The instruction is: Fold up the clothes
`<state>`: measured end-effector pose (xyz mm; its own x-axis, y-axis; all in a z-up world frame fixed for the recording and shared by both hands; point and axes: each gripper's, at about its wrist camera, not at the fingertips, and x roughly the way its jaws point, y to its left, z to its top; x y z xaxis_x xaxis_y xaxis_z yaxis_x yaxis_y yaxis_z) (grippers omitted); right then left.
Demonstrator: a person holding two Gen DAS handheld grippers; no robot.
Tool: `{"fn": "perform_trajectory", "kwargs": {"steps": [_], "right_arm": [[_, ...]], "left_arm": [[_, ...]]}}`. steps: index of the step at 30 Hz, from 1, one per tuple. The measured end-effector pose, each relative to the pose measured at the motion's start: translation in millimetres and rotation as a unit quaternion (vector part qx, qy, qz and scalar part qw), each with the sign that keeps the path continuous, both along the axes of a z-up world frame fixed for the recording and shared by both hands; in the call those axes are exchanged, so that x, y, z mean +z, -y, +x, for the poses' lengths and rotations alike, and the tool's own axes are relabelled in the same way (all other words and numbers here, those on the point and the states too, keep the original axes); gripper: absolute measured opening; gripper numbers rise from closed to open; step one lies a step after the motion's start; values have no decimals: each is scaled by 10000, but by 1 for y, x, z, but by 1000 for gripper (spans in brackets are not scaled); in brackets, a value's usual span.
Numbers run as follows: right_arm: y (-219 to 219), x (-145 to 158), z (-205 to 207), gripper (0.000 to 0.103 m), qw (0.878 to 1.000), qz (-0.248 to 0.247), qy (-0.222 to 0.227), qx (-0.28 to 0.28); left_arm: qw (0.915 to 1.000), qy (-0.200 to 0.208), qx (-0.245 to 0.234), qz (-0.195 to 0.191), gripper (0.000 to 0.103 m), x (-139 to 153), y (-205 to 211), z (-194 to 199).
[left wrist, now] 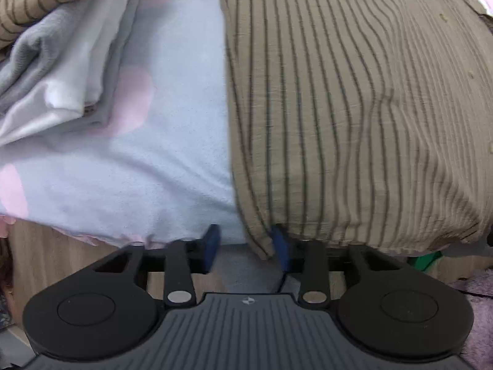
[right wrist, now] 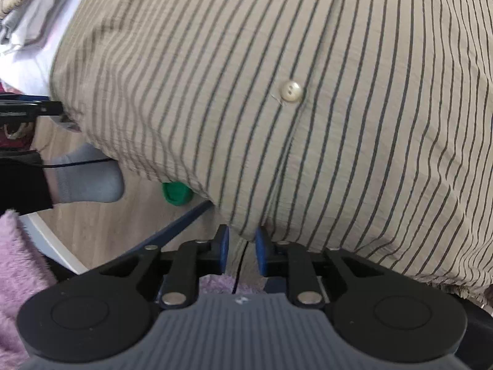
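Your left gripper (left wrist: 246, 248) points down at the near edge of a bed covered by a pale blue sheet with pink dots (left wrist: 148, 166). The tan striped shirt (left wrist: 354, 108) lies on that sheet and fills the right half of the left wrist view; its straight left edge runs from the near edge of the bed away up the picture, and its dark stripes run the same way, so the visible part is laid lengthwise away from you. Its near left corner hangs down between your left gripper's blue pads (left wrist: 211, 246). The pads stand apart with a gap beside the cloth, and only the right-hand pad seems to touch it, so you are not pinching it there.

Your right gripper (right wrist: 242, 251) sits at the shirt's (right wrist: 277, 108) near hem, further along the same edge. Here the stripes slant up to the right, and two pale buttons (right wrist: 290, 92) follow them in a line. A fold of the hem dips toward the gap between the pads (right wrist: 262, 251), which stand slightly apart; no pinch shows.

Below the hem you can see wooden floor (right wrist: 101, 225), a foot in a grey sock (right wrist: 89, 178) and a green cap (right wrist: 177, 193). A heap of grey and white clothes (left wrist: 52, 86) lies on the sheet to the left of the shirt
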<state>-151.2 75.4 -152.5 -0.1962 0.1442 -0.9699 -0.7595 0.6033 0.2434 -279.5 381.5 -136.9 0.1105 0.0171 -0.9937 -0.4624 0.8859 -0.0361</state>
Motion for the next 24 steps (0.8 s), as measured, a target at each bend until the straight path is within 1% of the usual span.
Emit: {"fn": "perform_trajectory", "kwargs": {"steps": [1,3,4,5,7,8,11,13,14,17,20,24], "right_arm": [[-1,6,-2,27,9999,50,111,31],[-4,17,-6,29,9991,130,379,143],[-6,22,-9,29,9982,159,538,217],[-10,28,-3,30,9970,204,705,264],[-14,37,1,33,9945,339,940,302],[-7,39,7,33,9930,435,1065,283],[-10,48,10,37,9876,740,1376,128],[-23,52,9,37,9858,968,1366,117],[-27,54,11,37,9858,1060,1298,94],[-39,60,11,37,9865,1305,990,66],[-52,63,3,37,9848,1500,808,350],[-65,64,-3,37,9820,1565,872,600]], "left_arm": [[10000,27,19,-82,15,1,1,0],[9999,103,-35,-134,4,8,4,0],[9997,157,-88,-145,3,13,6,0],[9996,212,-142,-156,1,18,7,0],[9984,418,-262,-288,0,32,11,0],[9972,553,-322,-394,0,40,13,0],[9913,981,-548,-682,0,63,18,8],[9869,1155,-746,-845,0,74,24,17],[9844,1238,-847,-925,0,80,27,21],[9792,1308,-1208,-977,0,86,44,46],[9755,1274,-1467,-1032,0,82,55,68],[9716,1116,-1738,-1151,0,74,69,93]]}}
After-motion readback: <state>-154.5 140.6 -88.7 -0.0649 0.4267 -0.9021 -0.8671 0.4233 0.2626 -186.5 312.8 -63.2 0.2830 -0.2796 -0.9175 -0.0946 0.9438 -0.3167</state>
